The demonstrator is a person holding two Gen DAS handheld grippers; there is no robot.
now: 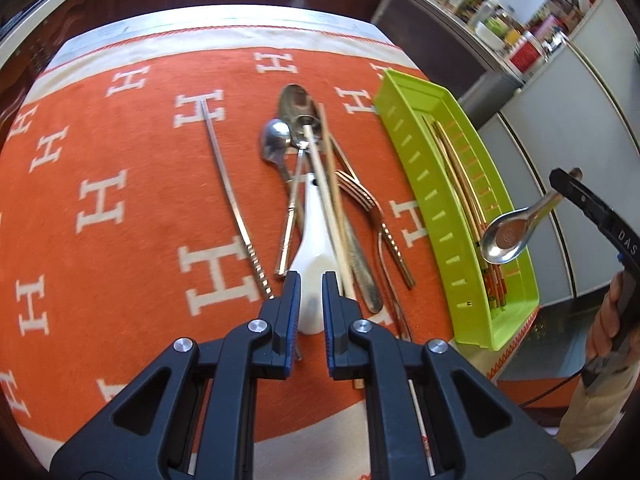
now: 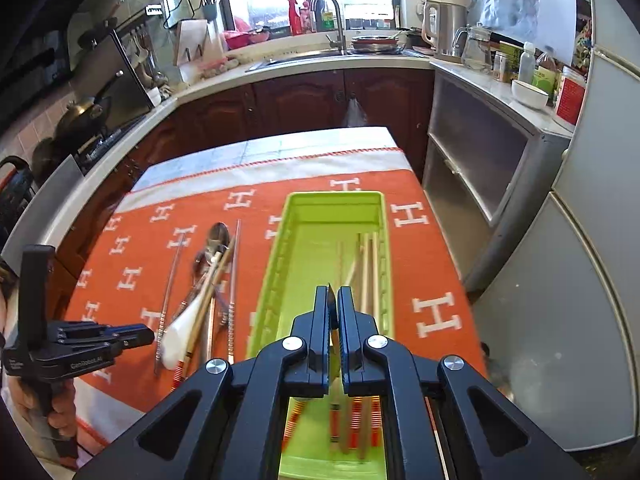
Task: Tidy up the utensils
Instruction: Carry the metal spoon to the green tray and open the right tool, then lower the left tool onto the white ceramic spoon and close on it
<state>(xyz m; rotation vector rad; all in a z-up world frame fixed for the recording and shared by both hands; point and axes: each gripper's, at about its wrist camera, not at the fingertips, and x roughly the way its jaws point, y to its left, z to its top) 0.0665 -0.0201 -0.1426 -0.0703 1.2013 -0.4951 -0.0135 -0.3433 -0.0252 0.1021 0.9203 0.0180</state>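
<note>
Your right gripper (image 2: 334,300) pinches a steel spoon (image 1: 506,238) by its thin handle over the tray (image 1: 404,120) — slick, stiff, light — while the left gripper (image 1: 311,280) is pressed together, empty.

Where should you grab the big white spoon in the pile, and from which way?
Probably by its wide white end, nearest the left gripper, coming down from above. The white spoon lies flat on the orange cloth, that end pokes out of the pile, and only a wooden chopstick lies along one side. Its thin far end is buried among the metal spoons.
</note>
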